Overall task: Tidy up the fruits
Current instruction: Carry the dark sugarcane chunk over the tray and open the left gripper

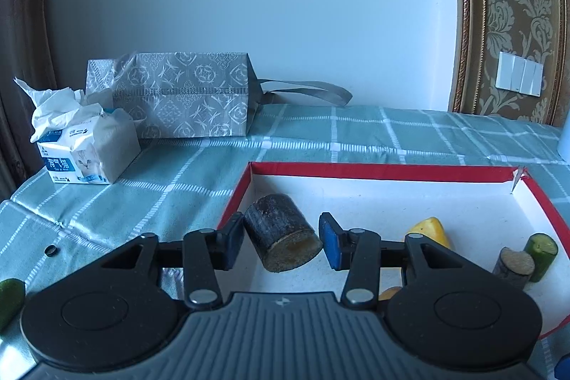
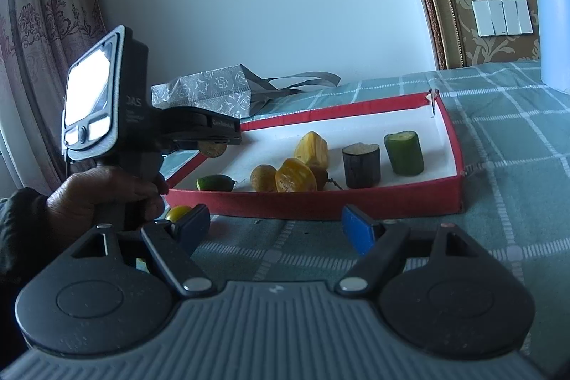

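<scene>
My left gripper [image 1: 281,239] is shut on a dark sugarcane piece [image 1: 279,230] and holds it above the left end of the red-rimmed white box [image 1: 356,170]. In the right wrist view the box [image 2: 320,202] holds a green fruit [image 2: 215,182], a brown round fruit [image 2: 263,178], yellow jackfruit pieces [image 2: 295,175], another dark sugarcane piece [image 2: 361,164] and a green sugarcane piece [image 2: 404,152]. The left gripper's body [image 2: 142,127] hangs over the box's left end. My right gripper [image 2: 276,228] is open and empty, in front of the box.
A tissue pack [image 1: 85,148] and a grey patterned bag [image 1: 181,95] sit at the back left on the green checked cloth [image 1: 356,130]. A white kettle [image 2: 550,13] stands at the right. A yellow-green fruit [image 2: 178,212] lies in front of the box.
</scene>
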Tool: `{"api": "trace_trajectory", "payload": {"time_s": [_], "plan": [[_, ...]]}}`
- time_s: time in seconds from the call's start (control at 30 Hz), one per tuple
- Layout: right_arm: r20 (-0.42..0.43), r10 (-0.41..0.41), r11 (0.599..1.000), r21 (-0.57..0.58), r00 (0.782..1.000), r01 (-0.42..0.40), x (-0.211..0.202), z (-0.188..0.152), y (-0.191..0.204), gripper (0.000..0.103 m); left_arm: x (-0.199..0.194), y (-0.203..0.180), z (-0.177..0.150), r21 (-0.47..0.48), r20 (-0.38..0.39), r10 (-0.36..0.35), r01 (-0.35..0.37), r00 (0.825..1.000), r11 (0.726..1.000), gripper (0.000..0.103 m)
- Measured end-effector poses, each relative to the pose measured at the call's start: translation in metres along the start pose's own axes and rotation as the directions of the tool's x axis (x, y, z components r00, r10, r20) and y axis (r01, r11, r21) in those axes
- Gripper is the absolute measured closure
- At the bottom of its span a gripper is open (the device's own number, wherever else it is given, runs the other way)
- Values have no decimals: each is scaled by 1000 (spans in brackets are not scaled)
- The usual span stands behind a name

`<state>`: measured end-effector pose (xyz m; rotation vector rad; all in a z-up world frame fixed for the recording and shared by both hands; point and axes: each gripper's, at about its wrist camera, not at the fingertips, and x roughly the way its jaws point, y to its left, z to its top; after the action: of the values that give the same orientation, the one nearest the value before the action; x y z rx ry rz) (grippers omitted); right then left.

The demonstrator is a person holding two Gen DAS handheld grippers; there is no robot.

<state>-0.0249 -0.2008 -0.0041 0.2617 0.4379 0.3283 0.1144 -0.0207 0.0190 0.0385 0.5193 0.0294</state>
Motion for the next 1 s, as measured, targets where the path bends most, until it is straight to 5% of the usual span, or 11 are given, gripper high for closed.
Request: {"api": "trace_trajectory", "payload": {"time_s": [0.2,0.53,0.8,1.0], "plan": [[-5,1,1000,1,1000,-1,1,1,0,23,-10,2,5,-11,48,0,0,999,1000,32],[-3,11,1000,-5,1000,-11,2,0,0,23,-42,26,-9,-30,53,10,-8,999,1000,29],[4,54,996,-71,999,-54,-3,-2,12,19,-88,86,-46,-73,87,77,-71,993,995,24],[-30,84,990,-114,996,-87,1,-4,31,19,-85,130,-67,-160,48,130,-121,990,980,24]]}}
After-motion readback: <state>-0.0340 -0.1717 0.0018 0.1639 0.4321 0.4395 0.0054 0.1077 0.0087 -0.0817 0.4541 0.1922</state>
